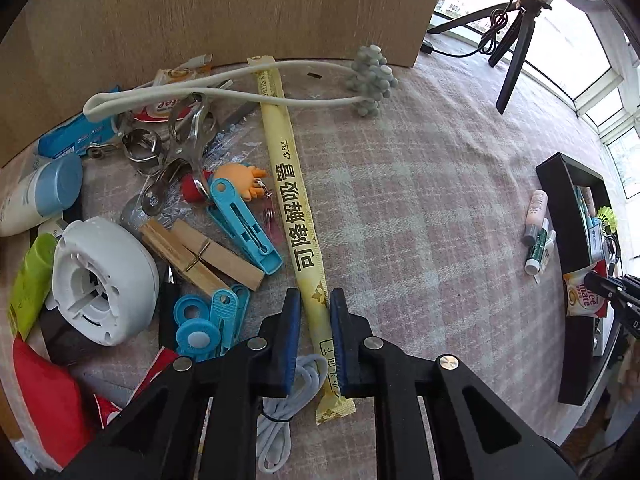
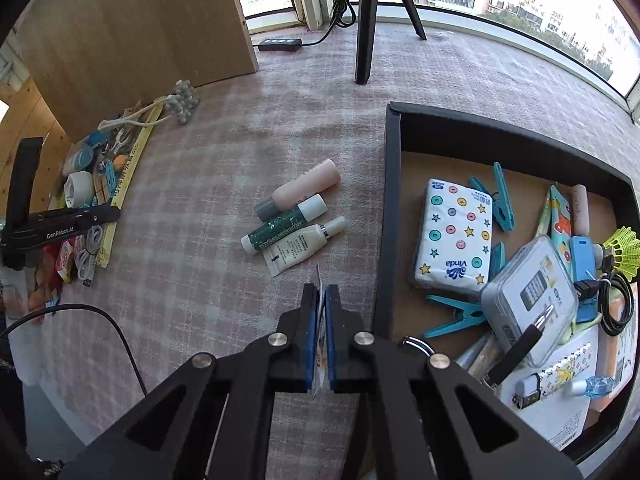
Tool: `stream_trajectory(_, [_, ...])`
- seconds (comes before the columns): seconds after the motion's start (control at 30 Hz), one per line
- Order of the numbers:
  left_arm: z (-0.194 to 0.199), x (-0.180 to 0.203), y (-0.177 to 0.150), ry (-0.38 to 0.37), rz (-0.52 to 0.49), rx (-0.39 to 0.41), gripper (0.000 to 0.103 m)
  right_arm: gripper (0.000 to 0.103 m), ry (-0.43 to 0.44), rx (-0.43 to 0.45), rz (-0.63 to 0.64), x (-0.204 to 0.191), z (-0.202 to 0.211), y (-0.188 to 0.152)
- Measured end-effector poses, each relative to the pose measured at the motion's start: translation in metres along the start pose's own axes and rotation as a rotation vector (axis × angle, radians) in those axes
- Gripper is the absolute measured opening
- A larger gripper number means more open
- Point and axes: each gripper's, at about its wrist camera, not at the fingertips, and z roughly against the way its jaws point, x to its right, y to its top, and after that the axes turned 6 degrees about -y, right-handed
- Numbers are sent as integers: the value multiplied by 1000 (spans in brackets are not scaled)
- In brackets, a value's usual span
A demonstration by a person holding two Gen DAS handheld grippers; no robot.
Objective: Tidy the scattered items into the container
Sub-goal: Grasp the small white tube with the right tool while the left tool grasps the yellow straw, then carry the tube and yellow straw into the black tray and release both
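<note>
My left gripper (image 1: pixel 315 312) points down over the pink plaid tabletop (image 1: pixel 420 200), its blue pads on either side of the long yellow paper-wrapped straw packet (image 1: pixel 296 200); the pads sit right at its edges, though I cannot tell whether they press it yet. Just left of it lies the clutter: wooden clothespins (image 1: pixel 200 252), blue plastic pegs (image 1: pixel 240 224), a white round plastic device (image 1: pixel 102 280) and a coiled white cable (image 1: pixel 288 400). My right gripper (image 2: pixel 319 300) is clamped on a thin white sachet (image 2: pixel 319 280), just left of the black open box (image 2: pixel 390 200), which holds a star-patterned tissue pack (image 2: pixel 454 236) and more pegs. Three small tubes (image 2: pixel 296 216) lie together on the cloth near that box.
</note>
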Motion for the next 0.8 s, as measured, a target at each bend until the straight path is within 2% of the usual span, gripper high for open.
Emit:
stream_trajectory(0.1, [11, 12, -18, -74, 13, 0, 11, 4, 31, 8, -17, 1, 7, -1])
stream_trajectory(0.27, [15, 39, -51, -135, -8, -23, 11, 4, 59, 8, -30, 1, 11, -7])
stream_trajectory(0.43, [17, 54, -68, -173, -8, -28, 11, 4, 83, 15, -58, 4, 17, -13])
stream_trajectory(0.6, [46, 77, -65, -234, -23, 30, 11, 4, 104, 73, -102, 19, 42, -16])
stream_trajectory(0.8, [69, 129, -43, -263, -124, 85, 11, 4, 84, 162, -188, 60, 84, -22])
